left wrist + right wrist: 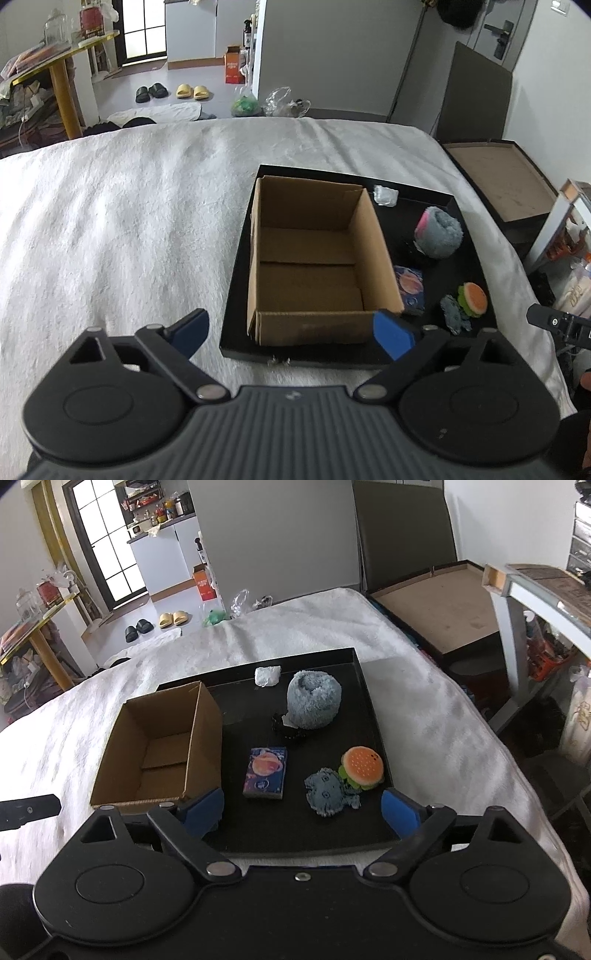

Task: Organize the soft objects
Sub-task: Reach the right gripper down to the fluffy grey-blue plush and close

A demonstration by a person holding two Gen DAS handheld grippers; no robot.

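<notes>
A black tray [364,709] sits on a white fleecy blanket [129,206] spread over a bed, with an open, empty cardboard box [155,746] standing in the tray's left part. To the box's right, laid out on the tray floor, are the soft objects: a fluffy grey-blue roll [314,699] toward the far side (its pink end shows only in the left wrist view), a small white wad [267,675] beyond it near the far rim, a plush hamburger [362,766] near the right rim, and a flat grey-blue plush piece [328,790] touching the hamburger on its near side. A small box printed with a planet [265,772] lies between the cardboard box and the plush toys; a dark, fuzzy item rests against the roll, too indistinct to identify. The left gripper [295,330] hovers over the tray's near edge in front of the cardboard box, its blue-padded jaws spread wide with nothing held. The right gripper [303,812] hangs above the tray's near edge, jaws likewise apart and empty, the flat plush piece just beyond them.
</notes>
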